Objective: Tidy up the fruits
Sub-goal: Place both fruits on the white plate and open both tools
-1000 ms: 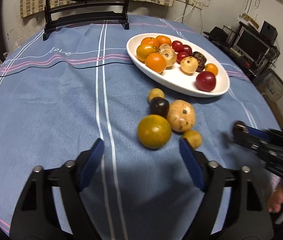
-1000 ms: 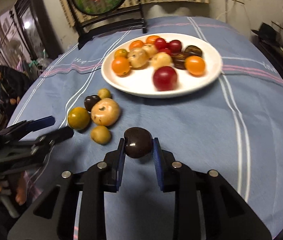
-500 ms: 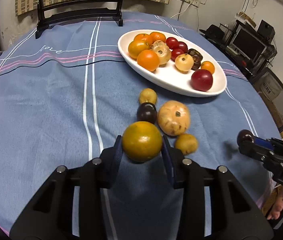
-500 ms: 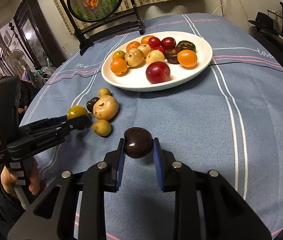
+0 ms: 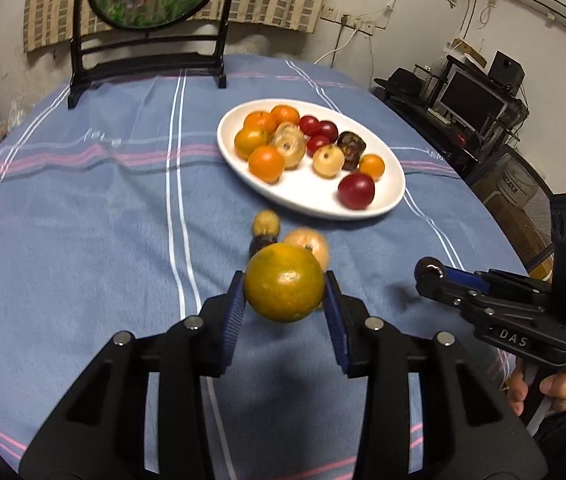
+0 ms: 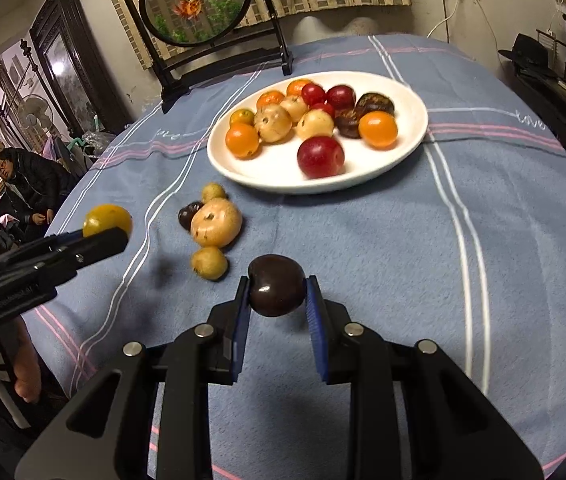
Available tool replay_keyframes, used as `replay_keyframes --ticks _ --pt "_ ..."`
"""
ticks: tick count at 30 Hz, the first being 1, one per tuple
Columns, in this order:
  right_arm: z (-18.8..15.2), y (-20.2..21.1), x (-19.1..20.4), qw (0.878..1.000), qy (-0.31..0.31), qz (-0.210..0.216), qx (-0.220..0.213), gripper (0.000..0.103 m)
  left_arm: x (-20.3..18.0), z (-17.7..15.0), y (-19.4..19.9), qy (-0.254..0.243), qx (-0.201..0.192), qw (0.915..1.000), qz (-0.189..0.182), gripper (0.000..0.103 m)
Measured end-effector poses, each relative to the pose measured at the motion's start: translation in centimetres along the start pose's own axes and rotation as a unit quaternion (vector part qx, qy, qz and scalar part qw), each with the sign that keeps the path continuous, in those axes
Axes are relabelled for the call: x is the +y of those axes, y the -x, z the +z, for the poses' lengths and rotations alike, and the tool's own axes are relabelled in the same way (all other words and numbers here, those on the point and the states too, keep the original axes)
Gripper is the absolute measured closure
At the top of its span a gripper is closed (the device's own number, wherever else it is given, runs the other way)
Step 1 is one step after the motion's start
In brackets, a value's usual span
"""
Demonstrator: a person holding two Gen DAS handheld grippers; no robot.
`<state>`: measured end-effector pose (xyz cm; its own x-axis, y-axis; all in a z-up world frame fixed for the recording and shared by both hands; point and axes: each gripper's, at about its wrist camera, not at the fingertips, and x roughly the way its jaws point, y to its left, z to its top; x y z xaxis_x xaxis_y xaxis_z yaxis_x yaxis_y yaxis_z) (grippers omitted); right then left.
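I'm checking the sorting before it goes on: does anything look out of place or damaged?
Nothing looks damaged. Four fruits lie loose on the tablecloth beside the white plate, not on it. Neither held fruit is on the plate yet.

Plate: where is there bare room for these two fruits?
The white plate is bare along its near rim, either side of the red plum. Its far half is crowded. Bare blue tablecloth lies right of the loose fruit cluster.
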<state>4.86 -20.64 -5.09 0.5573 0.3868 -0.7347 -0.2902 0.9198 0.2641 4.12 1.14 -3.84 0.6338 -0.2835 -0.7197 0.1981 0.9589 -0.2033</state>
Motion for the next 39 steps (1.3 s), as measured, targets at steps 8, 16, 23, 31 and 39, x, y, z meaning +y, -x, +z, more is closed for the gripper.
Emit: replay_keyframes --ticks 8,16,23,31,39 --pt "7.9 -2.5 -2.9 0.999 0.010 -0.036 -0.002 0.075 -1.9 8.6 -5.8 -0.014 0.019 0.9997 -0.012 0.064" --pt "10.9 -7.1 -5.9 0.999 -0.029 -0.039 0.025 0.075 -2.5 11.4 -12.8 0.007 0.073 0.9971 -0.021 0.063" --pt "11.2 -6.5 -6.8 0.997 -0.056 -0.046 0.005 0.044 -1.8 11.9 -12.1 0.026 0.046 0.9985 -0.018 0.043" --pt "7.2 -0.5 -3.8 0.998 -0.027 -0.037 -0.038 0.038 -0.4 8.1 -3.2 0.014 -0.040 0.9986 0.030 0.024" --pt "1.3 -3.0 1.1 0.999 0.002 0.016 0.046 0.038 4.8 2.3 -0.1 0.055 -0.036 0.9936 0.092 0.022"
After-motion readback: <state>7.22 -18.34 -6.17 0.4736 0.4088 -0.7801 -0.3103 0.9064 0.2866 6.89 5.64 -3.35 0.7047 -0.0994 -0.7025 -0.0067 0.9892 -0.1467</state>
